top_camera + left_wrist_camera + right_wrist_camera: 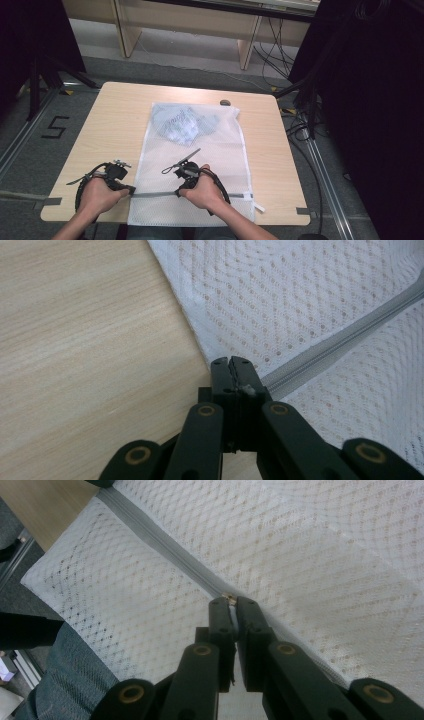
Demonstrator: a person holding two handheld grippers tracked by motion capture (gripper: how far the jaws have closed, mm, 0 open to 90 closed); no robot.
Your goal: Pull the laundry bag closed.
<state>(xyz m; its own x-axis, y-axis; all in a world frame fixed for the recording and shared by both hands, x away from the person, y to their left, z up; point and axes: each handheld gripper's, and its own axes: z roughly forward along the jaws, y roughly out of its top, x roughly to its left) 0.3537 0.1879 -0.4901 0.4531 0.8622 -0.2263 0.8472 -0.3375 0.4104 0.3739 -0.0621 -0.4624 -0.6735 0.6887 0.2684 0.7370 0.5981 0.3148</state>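
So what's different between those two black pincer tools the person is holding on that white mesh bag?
The left gripper pinches the mesh bag at the zipper's end by the bag's edge; the right gripper pinches farther along the zipper, at a small metal piece, apparently the zipper pull. The left sits over bare table; the right sits over the bag. Both are shut.

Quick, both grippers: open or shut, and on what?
Left gripper: shut, pinching the mesh bag at the zipper's end.
Right gripper: shut on the zipper pull.
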